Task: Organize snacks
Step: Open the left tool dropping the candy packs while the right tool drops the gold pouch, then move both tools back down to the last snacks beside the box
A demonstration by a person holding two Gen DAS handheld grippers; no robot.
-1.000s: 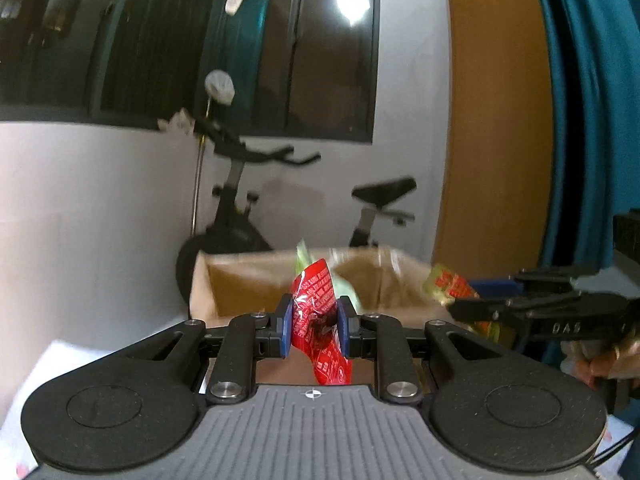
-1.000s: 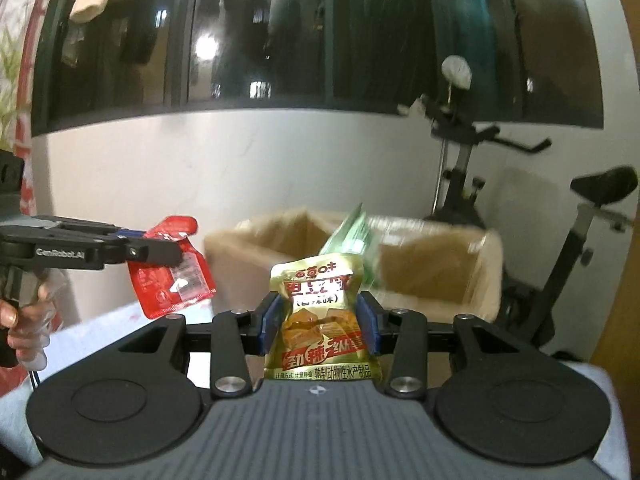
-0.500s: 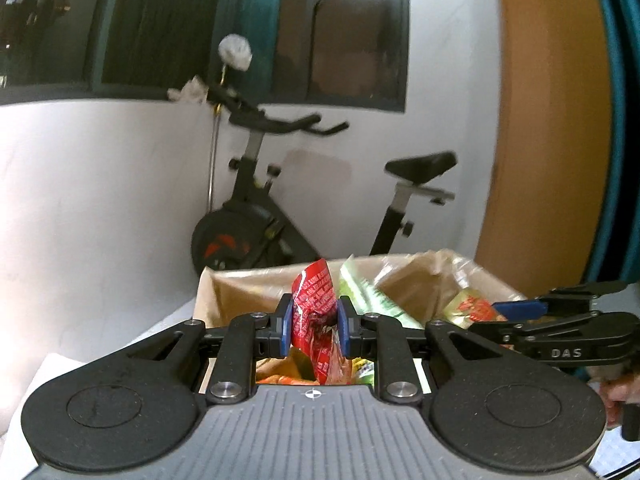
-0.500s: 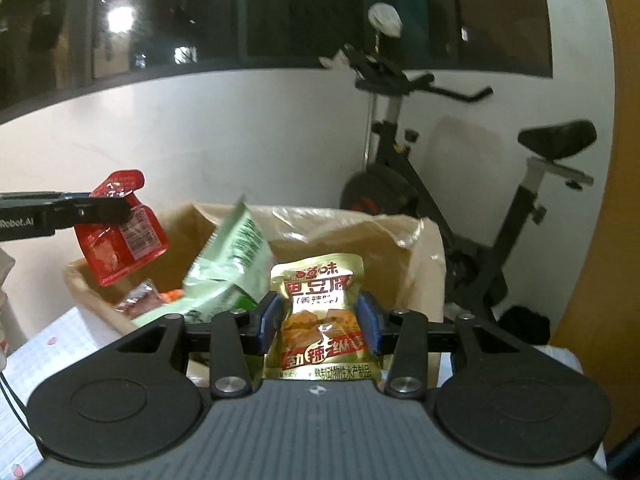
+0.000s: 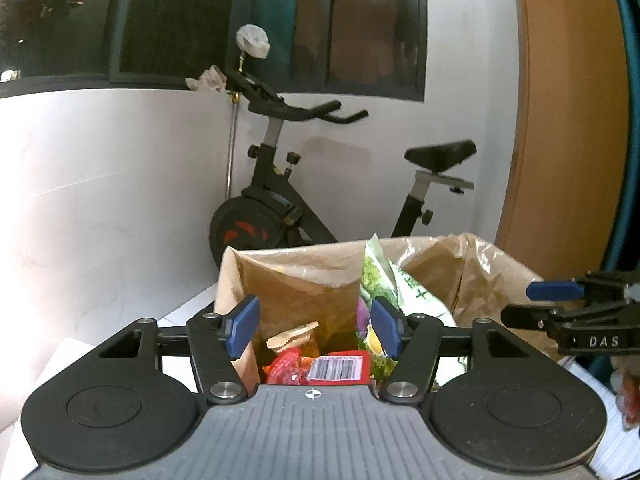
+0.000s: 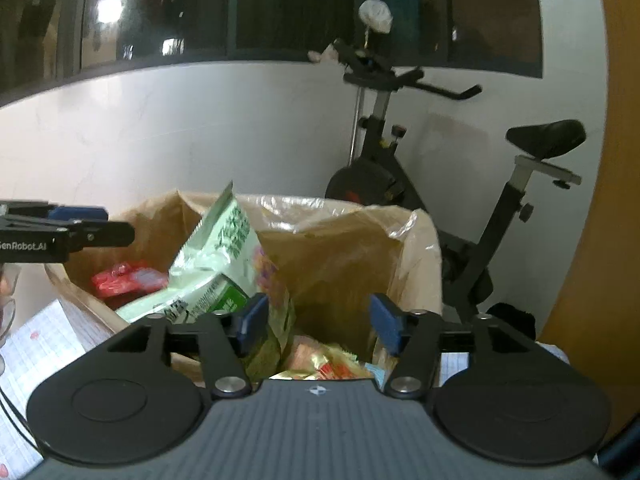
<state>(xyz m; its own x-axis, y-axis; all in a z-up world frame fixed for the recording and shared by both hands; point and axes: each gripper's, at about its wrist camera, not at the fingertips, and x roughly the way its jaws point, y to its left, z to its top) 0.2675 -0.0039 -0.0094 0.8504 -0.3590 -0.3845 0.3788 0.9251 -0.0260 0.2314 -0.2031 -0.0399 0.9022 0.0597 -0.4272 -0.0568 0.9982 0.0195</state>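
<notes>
A brown cardboard box point(image 5: 304, 276) lined with clear plastic holds several snack packets. My left gripper point(image 5: 314, 326) hangs over its left part, jaws opening, nothing between the pads. Below it lies the red packet point(image 5: 320, 366), barcode up, inside the box. My right gripper point(image 6: 316, 324) hangs over the box's right part point(image 6: 344, 256), jaws opening and empty. The gold packet point(image 6: 324, 364) lies in the box under it. A tall green bag point(image 6: 220, 248) leans in the middle of the box. Each gripper shows at the other view's edge, the right gripper point(image 5: 560, 300) and the left gripper point(image 6: 80, 226).
A black exercise bike point(image 5: 288, 200) stands behind the box against a white wall. Dark windows run above. An orange panel point(image 5: 560, 120) and a teal curtain are at the right. The box sits on a white gridded cloth point(image 6: 36, 340).
Both grippers moved over the box, then opened. The red packet dropped from the left one and the gold packet from the right one into the box.
</notes>
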